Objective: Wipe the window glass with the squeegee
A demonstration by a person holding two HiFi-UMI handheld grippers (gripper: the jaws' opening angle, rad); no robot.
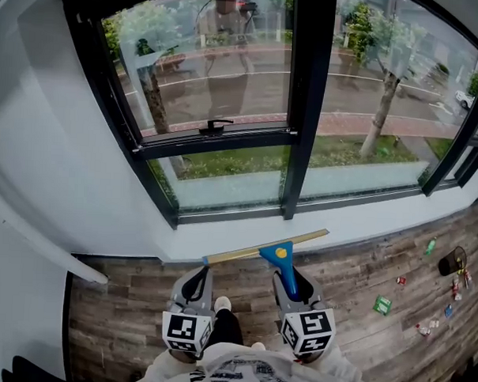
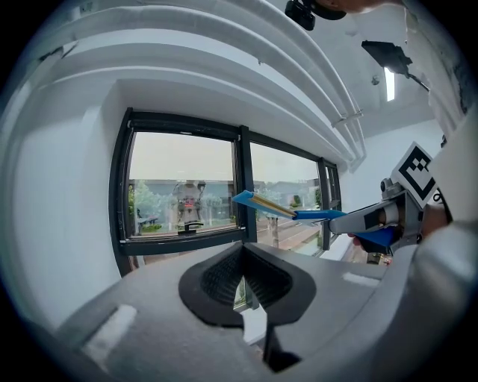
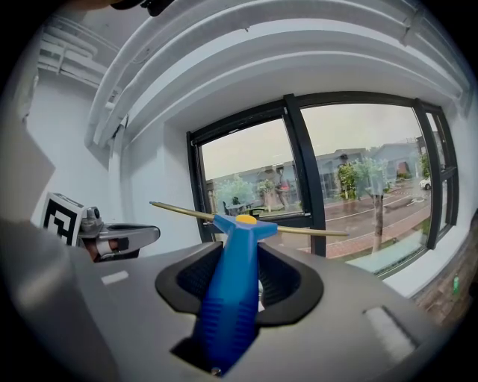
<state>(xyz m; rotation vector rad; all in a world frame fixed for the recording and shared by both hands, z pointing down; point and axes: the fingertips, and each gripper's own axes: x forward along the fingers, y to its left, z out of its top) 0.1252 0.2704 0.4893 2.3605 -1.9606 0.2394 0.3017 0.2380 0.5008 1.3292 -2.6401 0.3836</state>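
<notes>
Right claw point(image 3: 250, 261) clamped on ribbed blue handle of squeegee point(image 1: 280, 255); brass blade bar, yellow button, crosswise just past claw tips, short of window glass point(image 1: 221, 67). Left claw point(image 2: 240, 282) alongside, pinched narrow, empty.

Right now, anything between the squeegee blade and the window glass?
Nothing visible. The blue-handled, brass-bladed squeegee, gripped in the right gripper, faces the black-framed window glass with only open air between.
</notes>
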